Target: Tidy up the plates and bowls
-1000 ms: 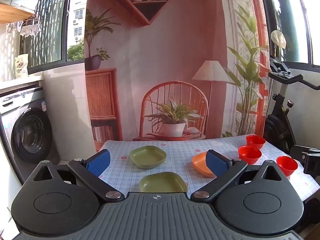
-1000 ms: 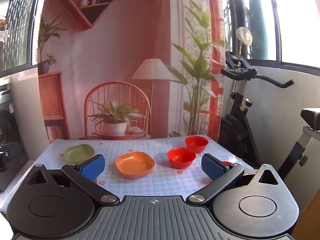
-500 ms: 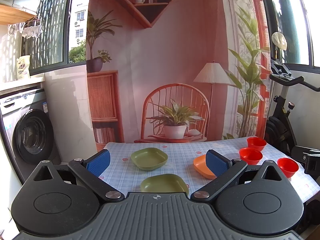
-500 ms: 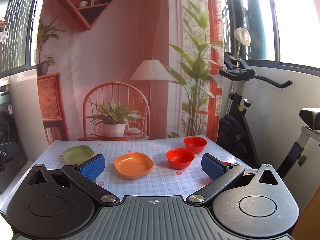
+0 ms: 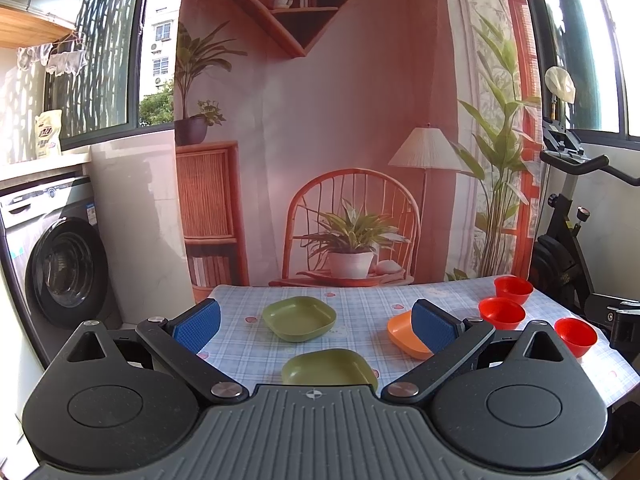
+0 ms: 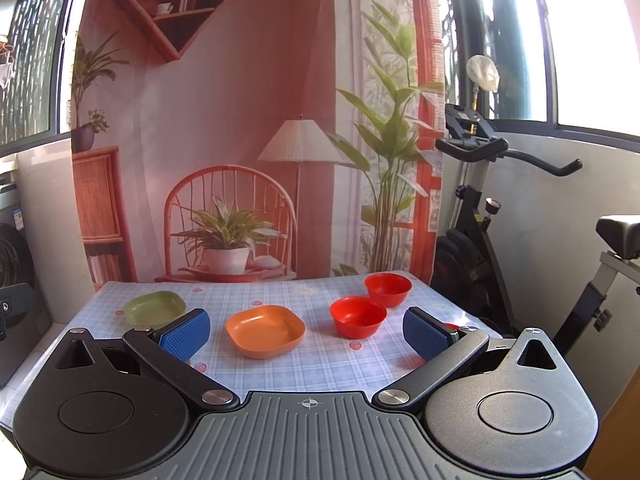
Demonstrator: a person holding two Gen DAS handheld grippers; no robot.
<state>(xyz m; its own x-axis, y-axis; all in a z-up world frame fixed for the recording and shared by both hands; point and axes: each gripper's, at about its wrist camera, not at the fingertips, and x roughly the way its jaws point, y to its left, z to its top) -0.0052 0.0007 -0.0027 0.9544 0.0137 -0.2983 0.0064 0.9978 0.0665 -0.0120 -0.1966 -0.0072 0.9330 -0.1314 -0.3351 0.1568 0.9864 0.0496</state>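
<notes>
Left hand-held gripper (image 5: 316,322): blue-padded fingers spread wide, nothing between them, held above the near edge of the worktop.
Right hand-held gripper (image 6: 306,330): blue-padded fingers likewise spread wide and empty, above the near edge.
Worktop (image 5: 240,344): covered in a pale blue checked cloth with small pink marks.
Near green plate (image 5: 330,368): shallow square olive-green plastic plate at 6 o'clock in the left wrist view, partly hidden behind the gripper body.
Orange plate (image 6: 265,331): shallow square orange plastic plate, between the right gripper's fingers in its view; in the left wrist view at 3 o'clock, partly behind the right-side pad.
Nearest red bowl (image 5: 575,336): small round red plastic bowl at 3 o'clock in the left view, near the worktop's right edge; only a sliver shows in the right view.
Far green plate (image 5: 299,318): second olive-green square plate, beyond the near one and apart from it; in the right view at 9 o'clock.
Middle red bowl (image 6: 358,316): at 2 o'clock from the orange plate, apart from it.
Far red bowl (image 6: 388,289): just beyond the middle one, near the far right corner.
Backdrop (image 6: 240,120): printed room scene hanging behind the worktop.
Exercise bike (image 6: 480,220): at 3 o'clock, beside the worktop.
Washing machine (image 5: 60,264): at 9 o'clock in the left view.
</notes>
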